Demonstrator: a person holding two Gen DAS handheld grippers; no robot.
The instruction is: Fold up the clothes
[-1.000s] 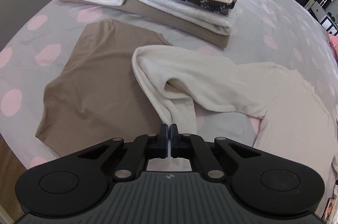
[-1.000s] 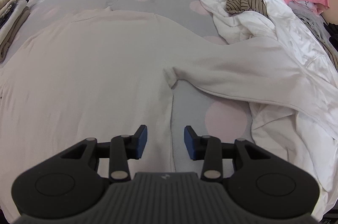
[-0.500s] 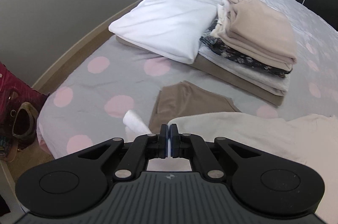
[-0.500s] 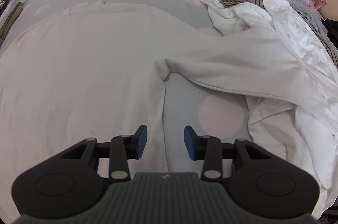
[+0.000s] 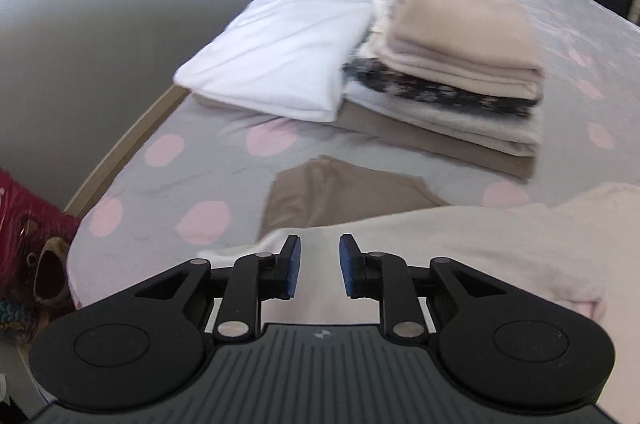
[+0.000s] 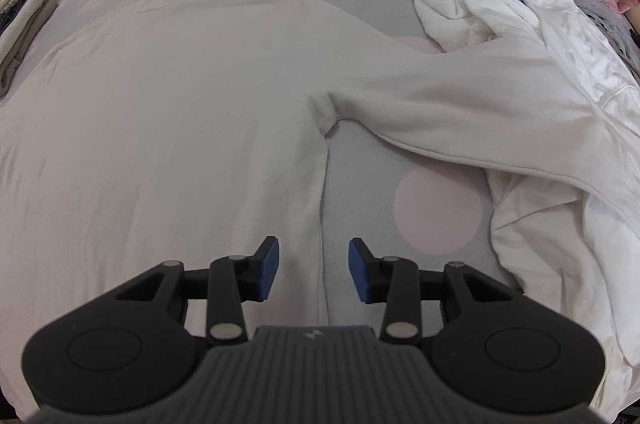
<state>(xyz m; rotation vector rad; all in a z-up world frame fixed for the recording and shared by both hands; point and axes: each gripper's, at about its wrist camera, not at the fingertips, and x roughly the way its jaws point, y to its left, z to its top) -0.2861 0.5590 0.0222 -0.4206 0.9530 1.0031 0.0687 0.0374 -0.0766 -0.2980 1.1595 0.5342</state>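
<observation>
Left claw (image 5: 315, 266) released over the cream sweater (image 5: 460, 248); right claw (image 6: 313, 270) released too, straddling the sweater's (image 6: 180, 111) side edge on the bed (image 6: 360, 159).

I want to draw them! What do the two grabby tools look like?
Both look alike. The left tool and right tool are matte black, with two thin linked arms, silver round pins, big round discs at the sides and a grey ribbed body bearing a tiny logo. Their fingertips carry blue pads. No cables or sleeves show.
</observation>
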